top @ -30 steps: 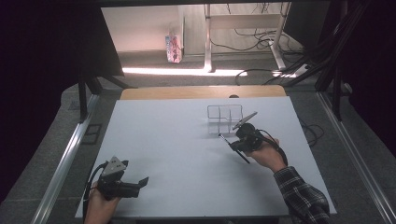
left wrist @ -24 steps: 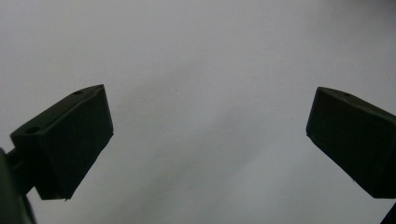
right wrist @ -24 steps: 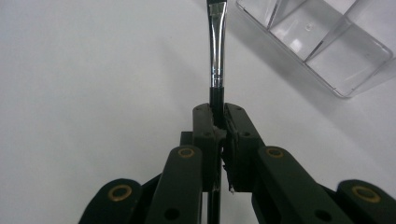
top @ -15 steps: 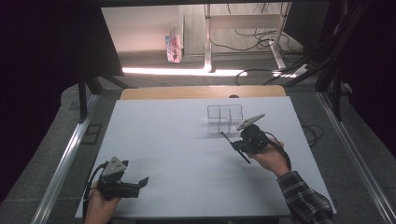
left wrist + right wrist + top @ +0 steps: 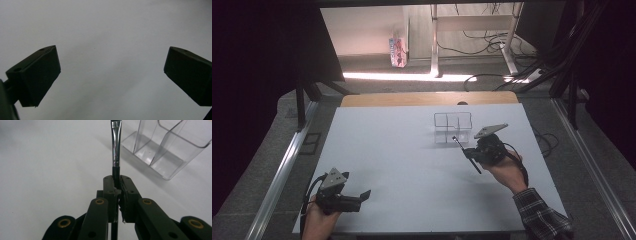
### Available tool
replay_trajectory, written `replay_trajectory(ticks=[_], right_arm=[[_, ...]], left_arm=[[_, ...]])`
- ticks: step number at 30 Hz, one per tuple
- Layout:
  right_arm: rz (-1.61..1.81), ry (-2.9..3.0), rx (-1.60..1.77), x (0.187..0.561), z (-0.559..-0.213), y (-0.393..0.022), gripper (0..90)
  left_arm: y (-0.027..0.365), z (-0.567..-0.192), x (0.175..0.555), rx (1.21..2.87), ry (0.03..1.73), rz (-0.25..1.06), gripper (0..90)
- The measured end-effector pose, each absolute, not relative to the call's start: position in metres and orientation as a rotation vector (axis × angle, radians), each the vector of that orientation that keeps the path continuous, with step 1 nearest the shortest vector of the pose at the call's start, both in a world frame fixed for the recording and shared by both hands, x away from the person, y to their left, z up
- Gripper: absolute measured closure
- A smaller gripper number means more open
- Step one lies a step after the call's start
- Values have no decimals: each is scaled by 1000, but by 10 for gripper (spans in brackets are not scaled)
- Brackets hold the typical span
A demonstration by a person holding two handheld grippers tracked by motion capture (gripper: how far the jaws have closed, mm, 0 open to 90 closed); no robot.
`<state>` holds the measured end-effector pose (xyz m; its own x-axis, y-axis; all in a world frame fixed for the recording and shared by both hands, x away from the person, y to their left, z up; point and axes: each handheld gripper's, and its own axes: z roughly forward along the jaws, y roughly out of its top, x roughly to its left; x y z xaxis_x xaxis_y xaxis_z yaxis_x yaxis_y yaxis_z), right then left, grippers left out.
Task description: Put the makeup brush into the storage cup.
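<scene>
My right gripper point(image 5: 468, 151) point(image 5: 117, 182) is shut on a thin paintbrush point(image 5: 457, 141) point(image 5: 116, 145) with a black handle and a silver ferrule. The bristle end points toward a clear plastic organizer point(image 5: 453, 128) point(image 5: 162, 147) with several compartments, which stands at the back right of the white table top. The brush tip hovers just in front of the organizer, apart from it. At the front left, my left gripper point(image 5: 365, 195) point(image 5: 112, 72) is held low over the white surface, jaws wide open with nothing between them.
The white sheet point(image 5: 412, 160) covers the table, with a wooden strip point(image 5: 427, 98) along its far edge. Metal rails run along both sides. Cables point(image 5: 544, 142) lie off the table's right side.
The right hand has shifted a little to the right and upward with the brush still gripped. The left hand has stayed put.
</scene>
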<state>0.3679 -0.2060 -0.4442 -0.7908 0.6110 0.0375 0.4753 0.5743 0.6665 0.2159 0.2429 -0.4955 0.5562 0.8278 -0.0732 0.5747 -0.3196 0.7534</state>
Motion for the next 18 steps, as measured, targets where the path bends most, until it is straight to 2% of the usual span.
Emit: replay_trajectory(ticks=[18], right_arm=[[1180,2467,951,357,-434,-227,840]], left_arm=[[242,-498,217,2080,1131,432,15]])
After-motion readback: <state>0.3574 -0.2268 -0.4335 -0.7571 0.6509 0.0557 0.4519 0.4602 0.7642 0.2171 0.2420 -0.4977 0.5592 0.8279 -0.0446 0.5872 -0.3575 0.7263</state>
